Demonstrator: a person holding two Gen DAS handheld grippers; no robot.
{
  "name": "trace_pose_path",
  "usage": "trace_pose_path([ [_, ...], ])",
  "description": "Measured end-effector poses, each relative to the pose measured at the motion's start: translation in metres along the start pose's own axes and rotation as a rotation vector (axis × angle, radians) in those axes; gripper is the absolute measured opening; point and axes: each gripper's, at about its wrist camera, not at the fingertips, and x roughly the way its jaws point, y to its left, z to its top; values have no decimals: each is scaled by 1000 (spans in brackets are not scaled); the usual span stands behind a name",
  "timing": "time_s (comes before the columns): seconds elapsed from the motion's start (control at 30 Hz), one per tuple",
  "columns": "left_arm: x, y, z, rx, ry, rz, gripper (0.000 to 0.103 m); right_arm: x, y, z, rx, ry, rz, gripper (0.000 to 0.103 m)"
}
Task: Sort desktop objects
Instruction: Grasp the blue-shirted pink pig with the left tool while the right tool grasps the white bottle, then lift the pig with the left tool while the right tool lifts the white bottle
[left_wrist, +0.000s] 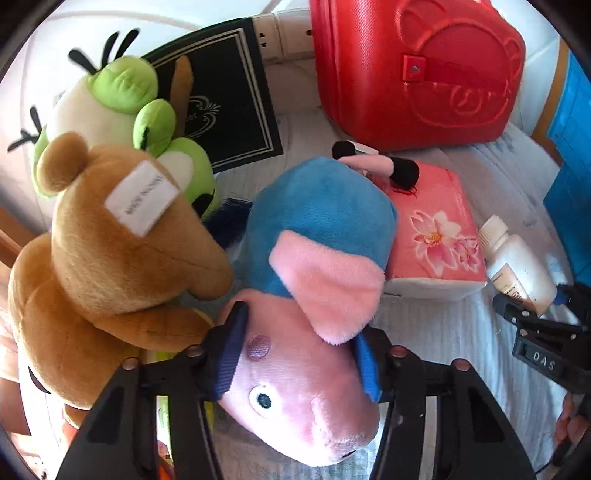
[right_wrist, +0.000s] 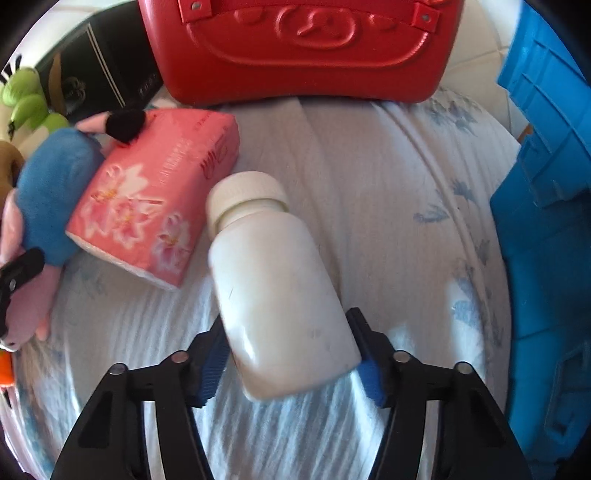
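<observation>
Black right gripper (right_wrist: 288, 354) clamps white bottle (right_wrist: 277, 288) | left gripper (left_wrist: 299, 354) clamps pig plush (left_wrist: 306, 295) | "DAS" legible

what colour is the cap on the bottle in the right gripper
White, like the bottle itself; the cap shows best in the right wrist view.

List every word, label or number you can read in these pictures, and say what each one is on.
"DAS": white letters on the right gripper, seen from the left wrist.
Tag on the brown bear: printed, too blurred to read.
Black book: ornate script, unreadable.
Tissue pack: side print unreadable.
White bottle: label too small.
</observation>
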Motion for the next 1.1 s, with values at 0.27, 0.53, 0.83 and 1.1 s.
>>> trace_pose_path([
  [0.27,-33,6,-16,-30,-25,-66,37,-54,14,-21,-9,-75,41,52],
  [0.53,-55,14,-51,-94,31,-154,36,-84,34,-51,-43,-68,86,51],
  [0.83,-83,2,-93,-80,66,-169,39,-93,49,-104,-63,-1,104,51],
  [1.1,-98,-2,-124,-65,37,-163,69,-101,52,-126,-52,-24,114,50],
])
